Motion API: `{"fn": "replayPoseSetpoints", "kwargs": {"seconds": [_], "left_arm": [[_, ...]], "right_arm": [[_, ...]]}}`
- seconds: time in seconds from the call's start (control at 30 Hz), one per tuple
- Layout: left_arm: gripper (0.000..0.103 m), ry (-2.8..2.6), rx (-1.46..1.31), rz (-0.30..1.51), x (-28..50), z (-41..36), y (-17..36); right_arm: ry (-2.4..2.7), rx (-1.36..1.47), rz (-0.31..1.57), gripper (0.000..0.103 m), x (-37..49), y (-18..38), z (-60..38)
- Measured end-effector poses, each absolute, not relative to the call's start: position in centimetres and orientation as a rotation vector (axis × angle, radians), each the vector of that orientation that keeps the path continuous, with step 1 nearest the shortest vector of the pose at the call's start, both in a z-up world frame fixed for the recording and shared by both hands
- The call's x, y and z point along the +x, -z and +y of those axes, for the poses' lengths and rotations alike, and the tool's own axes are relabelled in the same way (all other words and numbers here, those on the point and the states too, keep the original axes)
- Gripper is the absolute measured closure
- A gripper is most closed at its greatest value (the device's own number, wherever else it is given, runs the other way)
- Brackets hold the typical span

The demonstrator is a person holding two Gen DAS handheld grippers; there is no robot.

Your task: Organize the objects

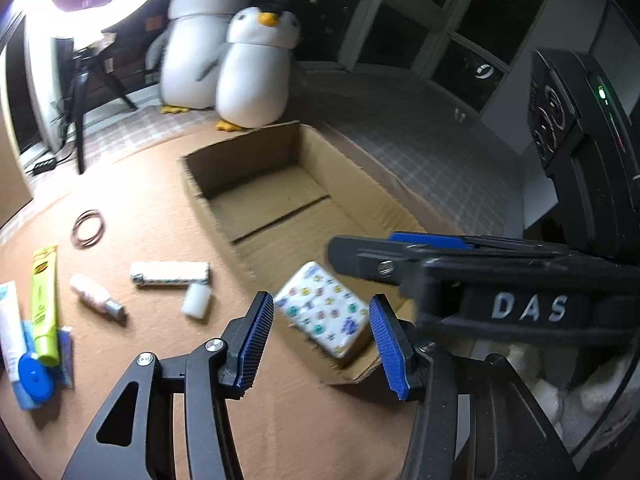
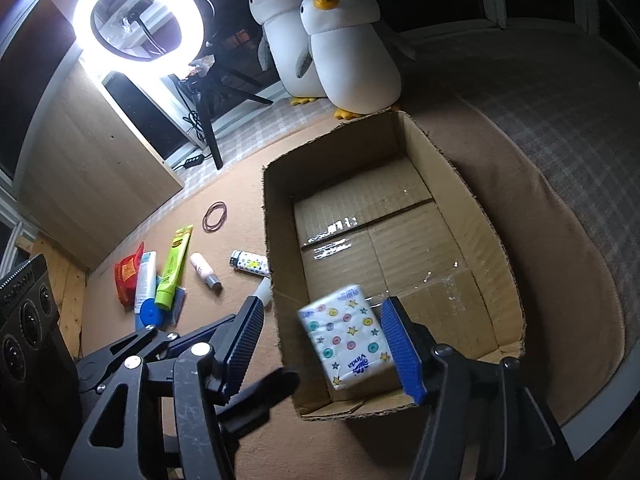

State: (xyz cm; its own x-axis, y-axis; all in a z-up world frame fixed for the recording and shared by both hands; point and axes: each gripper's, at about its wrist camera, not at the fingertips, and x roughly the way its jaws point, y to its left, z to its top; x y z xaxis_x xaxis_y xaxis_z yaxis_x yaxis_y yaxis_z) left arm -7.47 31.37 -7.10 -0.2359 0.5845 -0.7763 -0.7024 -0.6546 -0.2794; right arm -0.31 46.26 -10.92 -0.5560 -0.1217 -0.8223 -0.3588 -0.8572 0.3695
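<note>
Left wrist view: left claw (image 1: 322, 338) at lower centre, blue pads spread, nothing pinched. Tissue pack (image 1: 323, 315) framed between the pads but clear of both, white with coloured buttons and stars, tilted and slightly blurred, in the near corner of the cardboard box (image 1: 332, 168); whether resting on the box floor or not, cannot tell. Right claw (image 1: 460, 264) crossing in from the right edge, dark body lettered "DAS".

Right wrist view: right claw (image 2: 326, 340) at lower centre, pads likewise spread, gripping nothing. Tissue pack (image 2: 350, 336) just beside the right-hand pad, well apart from the left-hand one, leaning inside the lower left corner of the cardboard box (image 2: 460, 184). Box open-topped, otherwise bare, taped seams across its floor. Left claw (image 2: 264, 384) entering from the lower left, blurred.

On the tan blanket (image 2: 240, 432), left of the box: loop of rubber bands (image 2: 215, 216), green tube (image 2: 174, 268), white tube with blue cap (image 2: 145, 280), red packet (image 2: 128, 276), small pink bottle (image 2: 205, 270), patterned lighter (image 2: 250, 262), small white cap-like piece (image 1: 196, 299) next to the box wall.

At upper centre, two plush penguins (image 2: 352, 52) behind the far end of the box. At upper left, glowing ring light (image 2: 140, 20) on a tripod.
</note>
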Motion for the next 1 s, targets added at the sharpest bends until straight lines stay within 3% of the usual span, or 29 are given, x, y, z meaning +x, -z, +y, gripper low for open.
{"fn": "replayPoseSetpoints", "kwargs": {"seconds": [0.7, 1.0], "left_arm": [[0.049, -2.319, -1.387, -0.021, -14.2, 11.9, 9.7], [0.05, -2.335, -1.467, -0.061, -18.0, 9.6, 11.3]], "right_arm": [[-2.689, -1.43, 0.724, 0.045, -1.7, 9.0, 38.9], [-2.675, -1.485, 0.713, 0.045, -1.4, 9.9, 37.0]]}}
